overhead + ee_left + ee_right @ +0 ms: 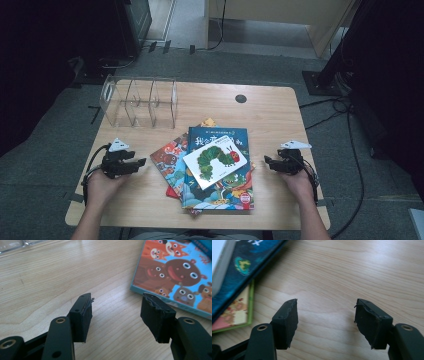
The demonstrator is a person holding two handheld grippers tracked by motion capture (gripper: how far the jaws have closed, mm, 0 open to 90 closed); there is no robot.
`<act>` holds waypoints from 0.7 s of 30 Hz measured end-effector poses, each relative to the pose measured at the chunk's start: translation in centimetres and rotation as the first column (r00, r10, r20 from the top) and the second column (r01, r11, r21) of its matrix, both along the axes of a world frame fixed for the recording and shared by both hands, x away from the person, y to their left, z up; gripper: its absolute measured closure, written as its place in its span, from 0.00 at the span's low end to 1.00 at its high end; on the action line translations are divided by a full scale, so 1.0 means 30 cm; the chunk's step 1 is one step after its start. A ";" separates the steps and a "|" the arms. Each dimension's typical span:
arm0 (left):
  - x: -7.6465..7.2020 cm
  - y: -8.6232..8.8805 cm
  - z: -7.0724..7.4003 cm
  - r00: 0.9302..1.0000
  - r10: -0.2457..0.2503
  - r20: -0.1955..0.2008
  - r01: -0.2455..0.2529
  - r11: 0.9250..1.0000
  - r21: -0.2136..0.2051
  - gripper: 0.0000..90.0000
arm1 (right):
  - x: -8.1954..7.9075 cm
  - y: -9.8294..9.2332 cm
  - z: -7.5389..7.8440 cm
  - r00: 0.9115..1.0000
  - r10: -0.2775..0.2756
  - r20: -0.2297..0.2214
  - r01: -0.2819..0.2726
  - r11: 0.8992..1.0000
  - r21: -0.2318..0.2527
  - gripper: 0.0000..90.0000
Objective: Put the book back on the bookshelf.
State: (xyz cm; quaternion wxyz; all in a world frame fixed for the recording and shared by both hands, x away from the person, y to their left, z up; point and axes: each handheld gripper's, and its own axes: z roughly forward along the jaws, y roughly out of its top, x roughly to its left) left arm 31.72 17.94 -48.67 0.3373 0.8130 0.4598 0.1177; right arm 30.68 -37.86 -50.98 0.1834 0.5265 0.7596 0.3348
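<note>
A pile of picture books lies in the middle of the wooden table [272, 117]. On top is a white caterpillar book [215, 161], resting on a dark blue book [222, 187]. A book with cartoon animals [167, 159] sticks out at the left. My left gripper [142, 162] is just left of the pile, open and pointing at it, with nothing between its jaws. In the left gripper view the gripper [116, 307] is over bare wood, and the animal book [175, 272] is to its right. My right gripper [266, 161] is open and empty beside the pile's right edge. In the right gripper view the gripper [327, 312] is over bare wood, and the blue book [244, 262] is to its left.
A clear plastic rack [140, 102] with upright dividers stands at the table's back left. A round cable hole [241, 98] sits near the back edge. A green-edged book [237, 311] peeks from under the blue one. Cables lie on the floor to the right.
</note>
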 end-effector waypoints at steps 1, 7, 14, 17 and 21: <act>0.001 -0.004 0.005 1.000 -0.003 -0.011 0.003 1.000 -0.011 0.50 | -0.001 0.006 0.004 1.000 0.004 -0.006 -0.004 1.000 0.006 0.40; 0.006 -0.038 0.035 0.999 -0.039 -0.010 0.039 0.999 -0.008 0.53 | -0.004 0.043 0.043 0.998 0.052 -0.020 -0.051 0.998 0.029 0.44; 0.014 -0.074 0.052 0.996 -0.084 -0.010 0.084 0.996 -0.038 0.54 | -0.029 0.095 0.081 0.994 0.107 -0.015 -0.107 0.994 0.039 0.48; 0.019 -0.097 0.060 0.995 -0.104 -0.014 0.103 0.994 -0.046 0.59 | -0.042 0.112 0.092 0.992 0.125 -0.006 -0.125 0.991 0.045 0.49; 0.030 -0.121 0.065 0.993 -0.115 -0.016 0.115 0.992 -0.048 0.60 | -0.058 0.123 0.102 0.991 0.135 -0.003 -0.135 0.989 0.060 0.54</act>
